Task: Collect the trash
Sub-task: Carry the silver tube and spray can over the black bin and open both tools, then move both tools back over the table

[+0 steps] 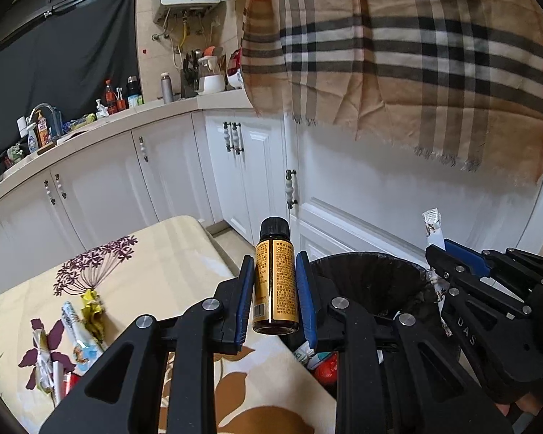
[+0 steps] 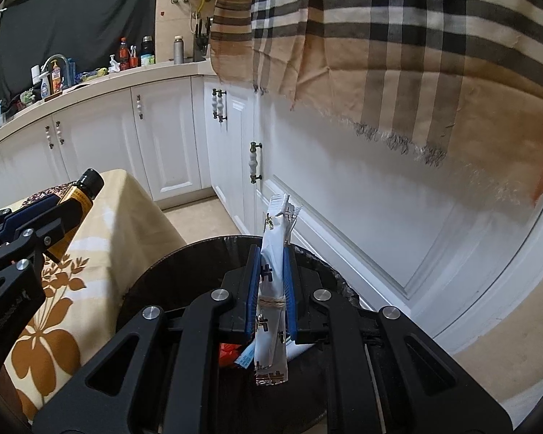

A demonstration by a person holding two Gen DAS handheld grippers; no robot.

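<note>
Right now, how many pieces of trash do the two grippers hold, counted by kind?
Bottles: 1, the small amber bottle with a black cap, clamped in the left gripper.
Wrappers: 1, the white sachet tied with twine, clamped in the right gripper over the black bin.
Total: 2

You've got "DAS" in pale letters on the black arm of the right tool point(image 1: 438, 253), seen from your left camera. The small bottle point(image 1: 274, 275) carries an orange label packed with fine print and a barcode, too small for you to read. Your white packet point(image 2: 273, 285) shows bold dark characters, partly hidden by the pads, so no word comes clear.
</note>
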